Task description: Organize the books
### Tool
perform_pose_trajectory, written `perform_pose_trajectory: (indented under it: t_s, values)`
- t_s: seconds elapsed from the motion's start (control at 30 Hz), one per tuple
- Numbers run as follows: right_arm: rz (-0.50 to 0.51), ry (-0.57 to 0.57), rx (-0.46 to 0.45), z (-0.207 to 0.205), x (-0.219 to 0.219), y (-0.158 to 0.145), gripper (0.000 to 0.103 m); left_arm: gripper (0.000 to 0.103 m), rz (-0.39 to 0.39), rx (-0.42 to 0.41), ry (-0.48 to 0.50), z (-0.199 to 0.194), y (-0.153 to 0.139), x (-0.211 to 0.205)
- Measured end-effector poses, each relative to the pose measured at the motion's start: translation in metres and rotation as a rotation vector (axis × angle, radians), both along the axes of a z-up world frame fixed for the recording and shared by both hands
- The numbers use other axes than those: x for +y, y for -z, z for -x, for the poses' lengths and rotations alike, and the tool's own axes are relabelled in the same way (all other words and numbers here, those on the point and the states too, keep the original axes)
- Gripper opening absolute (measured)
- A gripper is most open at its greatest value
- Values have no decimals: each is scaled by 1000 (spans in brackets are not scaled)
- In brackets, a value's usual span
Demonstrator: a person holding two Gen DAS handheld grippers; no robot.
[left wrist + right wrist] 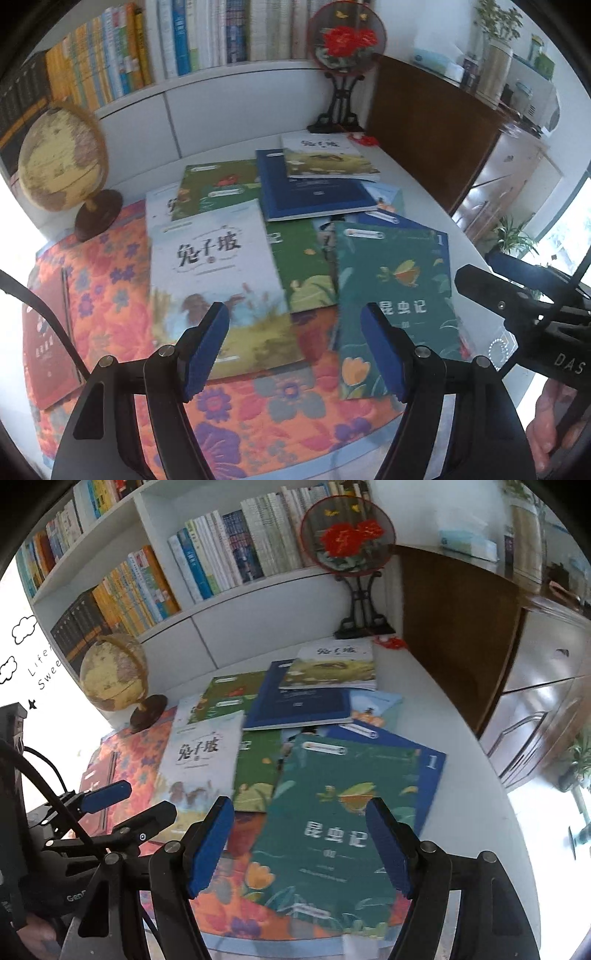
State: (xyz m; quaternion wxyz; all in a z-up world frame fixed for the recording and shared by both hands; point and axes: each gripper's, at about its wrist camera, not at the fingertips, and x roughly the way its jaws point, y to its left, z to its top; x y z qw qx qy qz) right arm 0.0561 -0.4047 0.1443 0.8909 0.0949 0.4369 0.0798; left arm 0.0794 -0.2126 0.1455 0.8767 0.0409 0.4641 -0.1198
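both tools, left tool (293,334) and right tool (299,830), wide and empty above books (317,184) scattered overlapping on the worktop (417,184), teal insect book (332,823) nearest, likely awaiting stacking.

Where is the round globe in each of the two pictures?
Left wrist view: the globe stands at the far left, on the corner of the flowery cloth, below the bookshelf.
Right wrist view: the globe stands left of middle, higher in the picture, beside the scattered books.
Shared landmark: the round fan with red flowers on its black stand, at the back of the table.
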Motion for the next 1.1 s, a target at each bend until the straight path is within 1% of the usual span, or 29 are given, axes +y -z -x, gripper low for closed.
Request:
perform_pose_trajectory:
  t_s: [0.17, 0.3, 0.4, 0.47, 0.5, 0.57, 0.63, 0.67, 0.73, 0.8, 0.87, 0.97, 1.0, 1.03, 1.07, 1.1]
  values:
    - [-24, 33, 27, -6, -23, 11, 72, 72, -14, 2, 19, -2, 6, -20]
    - [-48, 52, 62, -9, -39, 25, 72, 72, -3, 42, 26, -7, 20, -30]
    - [-48, 67, 80, -12, -50, 36, 72, 72, 3, 70, 35, -12, 33, -36]
    - [-45, 81, 84, -15, -58, 43, 72, 72, 33, 104, 51, -17, 44, -38]
    - [-44, 92, 90, -17, -63, 49, 72, 72, 60, 124, 64, -19, 51, -38]
    - [-61, 110, 113, -22, -72, 60, 72, 67, 114, 171, 103, -22, 63, -39]
    - [-129, 139, 168, -27, -87, 80, 60, 65, 160, 213, 140, -23, 73, -41]
    - [-156, 145, 188, -30, -91, 88, 54, 64, 160, 228, 140, -24, 79, -42]
    - [-185, 162, 218, -33, -100, 101, 53, 64, 160, 244, 141, -27, 87, -44]
    - [-182, 160, 224, -36, -102, 106, 53, 64, 167, 255, 134, -30, 93, -44]
    - [-167, 159, 221, -39, -101, 108, 53, 64, 172, 263, 131, -35, 98, -43]
    - [-131, 137, 205, -44, -96, 106, 52, 64, 157, 270, 138, -38, 105, -45]
    - [-111, 125, 198, -46, -92, 106, 51, 63, 159, 277, 143, -39, 108, -45]
    - [-99, 121, 199, -47, -91, 107, 51, 59, 167, 291, 152, -38, 111, -46]
    - [-96, 116, 204, -50, -89, 109, 47, 54, 171, 301, 156, -37, 114, -46]
    - [-106, 109, 212, -51, -88, 112, 40, 51, 175, 312, 162, -38, 117, -47]
